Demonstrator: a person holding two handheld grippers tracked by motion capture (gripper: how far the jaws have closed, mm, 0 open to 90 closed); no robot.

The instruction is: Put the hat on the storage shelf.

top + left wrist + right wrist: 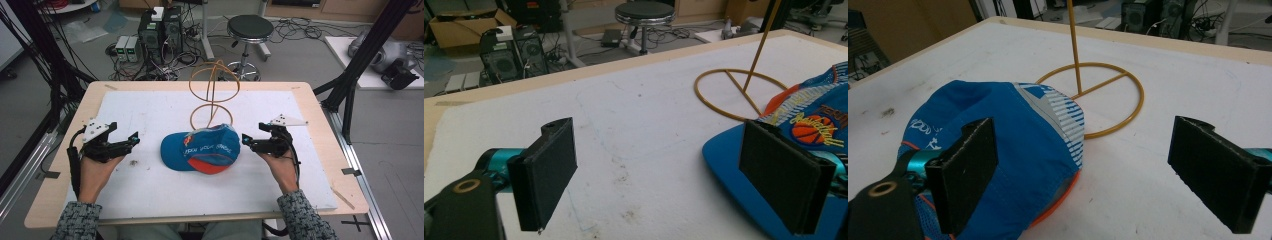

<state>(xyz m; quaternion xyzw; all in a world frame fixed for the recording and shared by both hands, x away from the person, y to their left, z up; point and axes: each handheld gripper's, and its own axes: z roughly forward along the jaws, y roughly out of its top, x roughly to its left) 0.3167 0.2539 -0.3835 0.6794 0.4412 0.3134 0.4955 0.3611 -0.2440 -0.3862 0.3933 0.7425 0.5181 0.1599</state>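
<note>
Both tools, left tool (131,140) and right tool (248,140), are being held apart; the cap (202,148) risks being shoved into the wire stand (214,93).

A light wooden table (60,190) carries a white, lightly stained mat (150,185) that covers most of its top. On the mat lie a blue fabric baseball cap (202,148) with a red-orange underbrim and, just behind it, a tan wire stand (214,95) on a ring base.
</note>
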